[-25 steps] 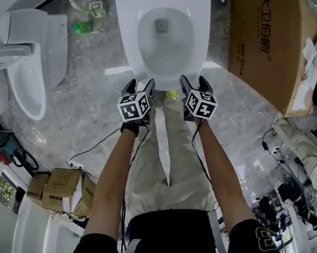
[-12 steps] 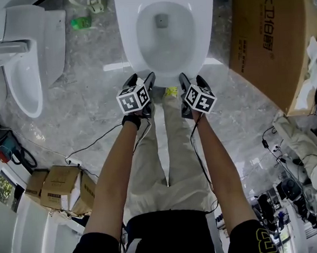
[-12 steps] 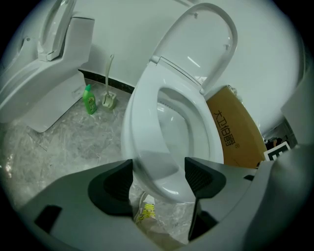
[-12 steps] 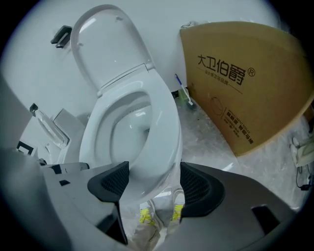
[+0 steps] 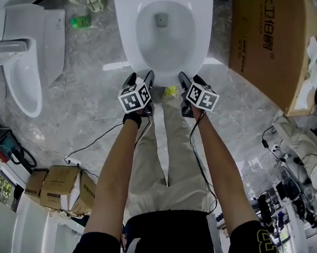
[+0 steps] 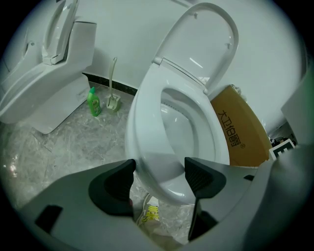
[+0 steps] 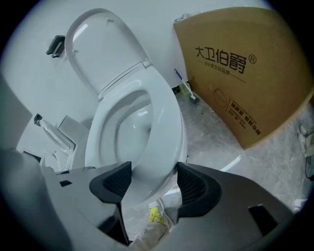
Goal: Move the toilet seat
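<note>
The left gripper (image 6: 159, 171) hangs with its jaws apart, the front curve of the toilet seat (image 6: 144, 122) showing in the gap just beyond the pads, not pinched. The right gripper (image 7: 149, 179) matches it: its jaws have just been closing a little, yet they are apart too, with the seat's front edge framed between them and nothing clamped. The seat lies flat on the bowl, directly ahead of both tools, and the lid (image 6: 201, 44) stands raised behind it. To shift the seat cleanly, I judge both tools should get under the front lip evenly, a little either side of centre, and lift together so the hinges do not twist; the glossy plastic looks slippery. Underfoot is a grey marbled floor (image 5: 92, 111). Farther out stand a second toilet (image 5: 24, 62) at the left, a green bottle (image 6: 93, 102) and a toilet brush (image 6: 113, 95) by the wall, and a large cardboard box (image 5: 266, 40) at the right.
</note>
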Demonstrator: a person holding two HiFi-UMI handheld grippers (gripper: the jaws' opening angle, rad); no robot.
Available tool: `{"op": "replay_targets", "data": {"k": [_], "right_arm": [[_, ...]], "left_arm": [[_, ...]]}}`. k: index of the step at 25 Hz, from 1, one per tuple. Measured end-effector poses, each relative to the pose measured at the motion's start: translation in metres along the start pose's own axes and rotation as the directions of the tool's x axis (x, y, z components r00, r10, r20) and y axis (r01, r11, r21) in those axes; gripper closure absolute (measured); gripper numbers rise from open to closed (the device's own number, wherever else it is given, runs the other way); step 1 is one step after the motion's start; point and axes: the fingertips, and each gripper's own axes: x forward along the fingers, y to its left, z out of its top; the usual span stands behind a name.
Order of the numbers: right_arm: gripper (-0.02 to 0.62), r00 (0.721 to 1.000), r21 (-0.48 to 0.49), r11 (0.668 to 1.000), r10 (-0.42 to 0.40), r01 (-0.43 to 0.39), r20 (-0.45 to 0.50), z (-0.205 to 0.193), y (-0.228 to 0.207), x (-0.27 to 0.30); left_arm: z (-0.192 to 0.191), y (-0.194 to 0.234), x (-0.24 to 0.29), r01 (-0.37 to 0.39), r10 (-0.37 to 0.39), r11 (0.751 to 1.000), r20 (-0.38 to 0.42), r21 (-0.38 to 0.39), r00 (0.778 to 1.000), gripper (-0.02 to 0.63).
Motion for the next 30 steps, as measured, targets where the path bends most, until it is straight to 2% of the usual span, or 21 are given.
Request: {"op": "replay_targets", "data": {"k": [7, 13, 19, 23, 30], "right_arm": [[0.281, 1.0, 0.005, 1.0, -0.008, 0.008, 0.005, 0.0, 0.001, 0.001], [0.287, 0.999, 0.029, 0.999, -0.034, 0.034, 0.006, 0.001, 0.001, 0.0], [0.296, 0.999, 0.047, 0.998, -0.044, 0.044, 0.011, 0.003, 0.0, -0.001], [0.305, 0.999, 0.055, 0.998, -0.034, 0.033, 0.013, 0.003, 0.002, -0.006], [0.319, 0.999, 0.092, 0.996, -0.011, 0.007, 0.04, 0.008, 0.003, -0.017]], "left_arm": [[0.0, 0.0, 0.0, -0.008, 0.008, 1.0, -0.005, -0.001, 1.0, 0.267], [-0.003, -0.01, 0.0, -0.004, 0.006, 0.998, -0.032, 0.066, 0.999, 0.267], [0.001, -0.012, -0.002, 0.02, -0.02, 1.0, -0.041, -0.004, 0.999, 0.268], [0.004, -0.012, -0.006, 0.018, -0.019, 0.999, -0.014, -0.043, 1.0, 0.268], [0.007, -0.018, -0.015, 0.033, -0.033, 0.999, -0.003, -0.038, 0.999, 0.268]]}}
